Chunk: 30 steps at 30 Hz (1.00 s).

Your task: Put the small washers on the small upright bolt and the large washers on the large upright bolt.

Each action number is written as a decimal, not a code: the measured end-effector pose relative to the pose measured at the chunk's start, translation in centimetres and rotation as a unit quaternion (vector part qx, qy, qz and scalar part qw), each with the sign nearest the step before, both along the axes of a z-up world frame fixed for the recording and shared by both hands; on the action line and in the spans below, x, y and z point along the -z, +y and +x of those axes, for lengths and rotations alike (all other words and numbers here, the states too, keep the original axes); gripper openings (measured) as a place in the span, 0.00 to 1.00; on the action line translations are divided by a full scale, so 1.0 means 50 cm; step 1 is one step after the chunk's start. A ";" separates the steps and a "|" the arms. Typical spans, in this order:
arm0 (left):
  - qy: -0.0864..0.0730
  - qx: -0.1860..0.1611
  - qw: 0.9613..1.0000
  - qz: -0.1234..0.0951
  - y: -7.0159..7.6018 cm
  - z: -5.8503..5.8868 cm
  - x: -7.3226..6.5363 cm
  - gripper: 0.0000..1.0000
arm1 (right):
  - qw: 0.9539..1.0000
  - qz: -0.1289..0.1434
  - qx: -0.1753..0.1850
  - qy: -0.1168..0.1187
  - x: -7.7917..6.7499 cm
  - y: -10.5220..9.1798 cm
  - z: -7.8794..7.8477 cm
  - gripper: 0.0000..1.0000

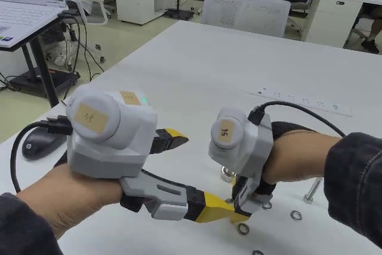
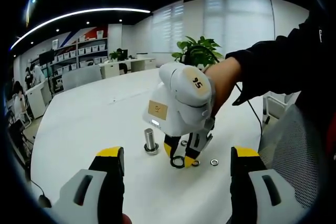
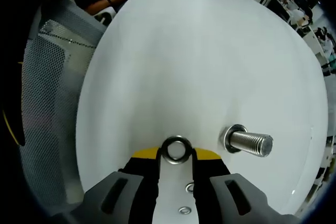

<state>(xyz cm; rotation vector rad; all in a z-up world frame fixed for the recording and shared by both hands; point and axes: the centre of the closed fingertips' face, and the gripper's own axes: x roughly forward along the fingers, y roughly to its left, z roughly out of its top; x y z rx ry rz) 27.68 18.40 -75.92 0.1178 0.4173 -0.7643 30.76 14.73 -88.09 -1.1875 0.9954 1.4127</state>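
Large steel ring washer (image 3: 176, 138) clenched in right tongs (image 3: 176, 156), just beside large threaded upright bolt (image 3: 251, 144), not yet on; left tongs (image 2: 177, 156) released; loose steel washers (image 1: 295, 215) wait by white table (image 1: 197, 76)'s near edge.

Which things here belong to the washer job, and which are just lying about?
Job: large washer in the right hand-held gripper, large bolt, small bolt, loose washers.
Lying about: mouse, laptop, power strip, chair.
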 end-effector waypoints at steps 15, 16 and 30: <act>-0.001 0.000 1.000 0.000 -0.001 0.000 -0.001 0.83 | 1.000 -0.005 -0.004 -0.003 -0.001 -0.002 -0.003 0.23; -0.001 0.000 1.000 0.001 -0.001 0.000 -0.001 0.83 | 1.000 -0.005 -0.004 -0.003 -0.001 -0.003 -0.003 0.23; -0.002 0.001 1.000 0.001 -0.002 -0.001 -0.002 0.83 | 1.000 -0.001 -0.005 -0.001 -0.001 -0.003 -0.002 0.22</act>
